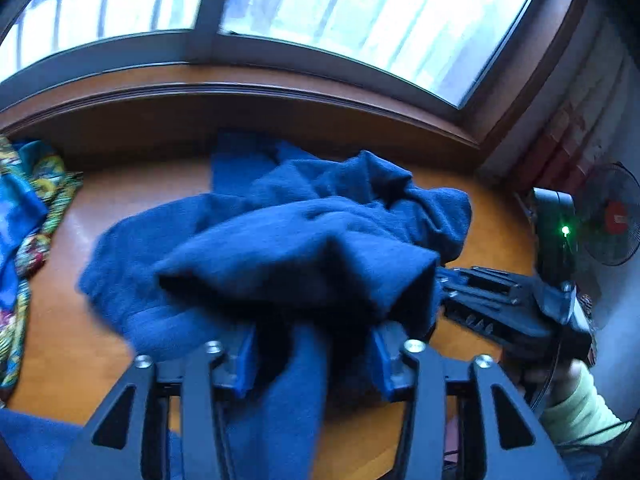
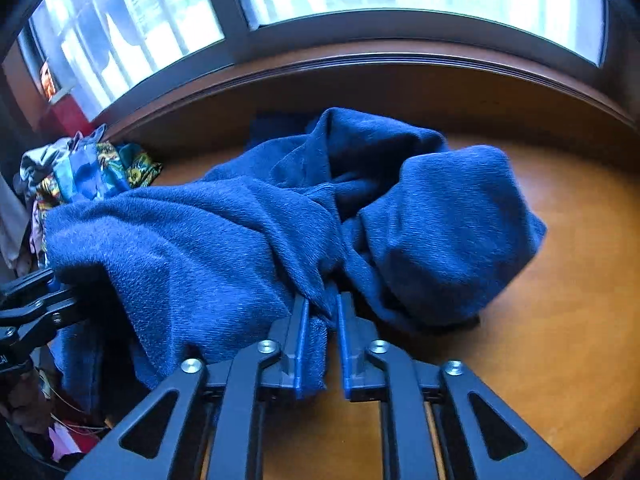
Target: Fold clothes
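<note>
While bunched on the wooden table, seen from both wrist views:

Garment: dark blue fleece garment (image 1: 280, 248) (image 2: 224, 240), crumpled in a heap at table centre, folds piled toward 12 o'clock near the window sill.

Left gripper (image 1: 312, 360): fingers spread fairly wide, a hanging strip of the blue fabric between them; unclear whether the pads press on it. In the right wrist view, at 9 o'clock (image 2: 52, 300), tips buried under the fabric edge.

Right gripper (image 2: 323, 340): fingers drawn close together, pinched on a fold of the garment at its near edge. In the left wrist view, at 3 o'clock (image 1: 448, 292), tips tucked into the fabric.

Table (image 2: 560, 320): orange-brown wood, bare at 3 to 5 o'clock of the garment.

Patterned cloth (image 1: 28, 240) (image 2: 92, 168): colourful, at 9 o'clock of the garment, apart from it.

Fan (image 1: 612, 216): at 3 o'clock, beyond the table edge.

Sleeve (image 1: 580, 404): pale green, behind the right gripper.
</note>
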{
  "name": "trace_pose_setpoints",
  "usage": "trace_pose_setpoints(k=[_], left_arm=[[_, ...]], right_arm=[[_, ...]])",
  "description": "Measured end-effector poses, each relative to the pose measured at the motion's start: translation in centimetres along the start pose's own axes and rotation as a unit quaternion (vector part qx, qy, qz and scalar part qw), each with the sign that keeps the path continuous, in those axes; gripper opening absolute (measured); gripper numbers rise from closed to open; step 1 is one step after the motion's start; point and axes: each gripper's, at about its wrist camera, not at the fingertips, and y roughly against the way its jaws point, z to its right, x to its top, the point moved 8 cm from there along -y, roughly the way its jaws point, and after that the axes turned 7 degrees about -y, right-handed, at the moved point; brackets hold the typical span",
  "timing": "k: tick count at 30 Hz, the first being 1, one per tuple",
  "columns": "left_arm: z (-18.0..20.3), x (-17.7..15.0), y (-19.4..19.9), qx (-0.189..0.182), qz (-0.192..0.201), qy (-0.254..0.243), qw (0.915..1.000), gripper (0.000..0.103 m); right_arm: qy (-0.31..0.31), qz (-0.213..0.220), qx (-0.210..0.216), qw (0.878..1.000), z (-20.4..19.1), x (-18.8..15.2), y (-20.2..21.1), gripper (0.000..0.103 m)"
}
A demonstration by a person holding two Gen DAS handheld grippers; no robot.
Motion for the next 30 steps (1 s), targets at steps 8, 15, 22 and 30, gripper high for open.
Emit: trace_pose_setpoints(k=[8, 15, 22, 30], left_arm=[[-6.8, -3.9, 4.7, 0.079, 0.017, 0.057, 0.9951, 0.068], [-8.2, -5.4, 4.2, 0.073, 0.007, 0.087, 0.9934, 0.068], [-9.0, -5.0, 2.8, 0.082, 0.008, 0.078, 0.9936, 0.068], [-12.4, -2.0, -0.3, 0.128, -0.002, 0.061, 0.9899, 0.068]], right_arm=[[0.080, 0.057, -0.019, 0.995, -3.1, 2.3, 6.0, 0.045], [0.235, 0.047, 0.041, 0.970, -13.8, 1.5, 5.0, 0.055], [0.364, 0.048, -0.020, 0.930, -18.8, 0.4, -0.2, 0.055], [0.309, -0.001, -0.027, 0.951, -15.6, 0.5, -2.3, 0.055]])
